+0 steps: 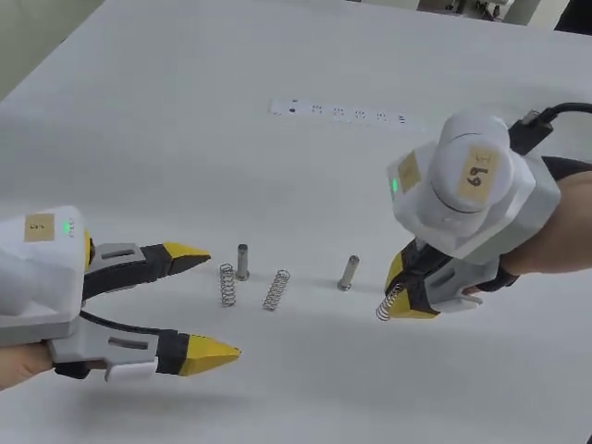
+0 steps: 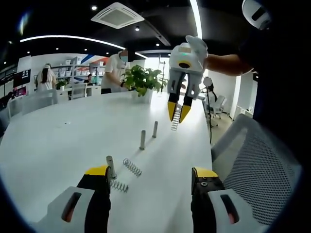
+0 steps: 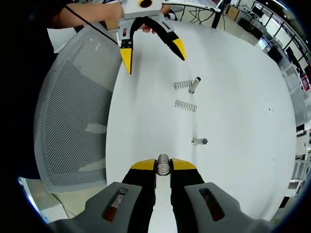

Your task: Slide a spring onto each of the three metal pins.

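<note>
**Three pins, three springs, one spring gripped**

I count three pins standing upright on the surface (image 1: 139, 139): the near pin (image 2: 110, 167), the middle pin (image 2: 143, 140) and the far pin (image 2: 155, 129). Two springs lie flat. The left spring (image 1: 227, 284) is just beside the near pin, its long axis running away from me. The slanted spring (image 1: 276, 289) lies between the near and middle pins. My right tool (image 3: 164, 166) is clamped on the third spring (image 1: 389, 302), which points down toward the surface. My left tool (image 1: 222, 304) is spread apart, with the two loose springs just ahead of its tips.
</note>
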Available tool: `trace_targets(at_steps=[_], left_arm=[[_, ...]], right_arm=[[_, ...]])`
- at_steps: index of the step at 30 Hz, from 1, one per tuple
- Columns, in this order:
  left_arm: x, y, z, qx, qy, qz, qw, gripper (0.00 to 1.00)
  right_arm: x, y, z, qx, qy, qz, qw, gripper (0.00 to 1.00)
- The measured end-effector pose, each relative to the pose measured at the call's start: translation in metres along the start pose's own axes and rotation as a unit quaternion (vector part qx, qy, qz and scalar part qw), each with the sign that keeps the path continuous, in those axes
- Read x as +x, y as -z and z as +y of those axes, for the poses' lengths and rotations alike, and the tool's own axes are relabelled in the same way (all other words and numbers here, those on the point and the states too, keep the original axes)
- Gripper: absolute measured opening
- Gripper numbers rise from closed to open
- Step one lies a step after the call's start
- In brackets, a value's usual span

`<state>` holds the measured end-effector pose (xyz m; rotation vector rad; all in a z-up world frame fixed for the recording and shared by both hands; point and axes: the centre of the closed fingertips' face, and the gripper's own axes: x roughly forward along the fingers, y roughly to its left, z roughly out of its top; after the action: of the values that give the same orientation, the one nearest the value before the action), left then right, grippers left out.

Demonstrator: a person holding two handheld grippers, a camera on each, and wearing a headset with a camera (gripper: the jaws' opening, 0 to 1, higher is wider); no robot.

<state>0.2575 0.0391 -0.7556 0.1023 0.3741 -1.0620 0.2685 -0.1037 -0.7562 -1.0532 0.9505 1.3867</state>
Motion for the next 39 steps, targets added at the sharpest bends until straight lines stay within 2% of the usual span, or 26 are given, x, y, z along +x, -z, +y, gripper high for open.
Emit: trace_targets(at_steps=[13, 24, 34, 39], left_arm=[[0.001, 0.0, -0.001, -0.007, -0.001, -0.001, 1.0, 0.63], [0.001, 0.0, -0.004, -0.009, 0.005, 0.001, 0.9999, 0.63], [0.0, -0.007, -0.003, -0.01, 0.004, -0.009, 0.9999, 0.63], [0.0, -0.009, -0.003, -0.006, 0.006, -0.007, 0.9999, 0.63]], right_arm=[[-0.018, 0.021, -0.012, 0.02, 0.014, 0.002, 0.9997, 0.08], [-0.033, 0.032, -0.026, 0.037, 0.032, -0.002, 0.9988, 0.08], [-0.043, 0.05, -0.037, 0.055, 0.046, 0.002, 0.9974, 0.08], [-0.042, 0.053, -0.039, 0.058, 0.046, 0.002, 0.9973, 0.08]])
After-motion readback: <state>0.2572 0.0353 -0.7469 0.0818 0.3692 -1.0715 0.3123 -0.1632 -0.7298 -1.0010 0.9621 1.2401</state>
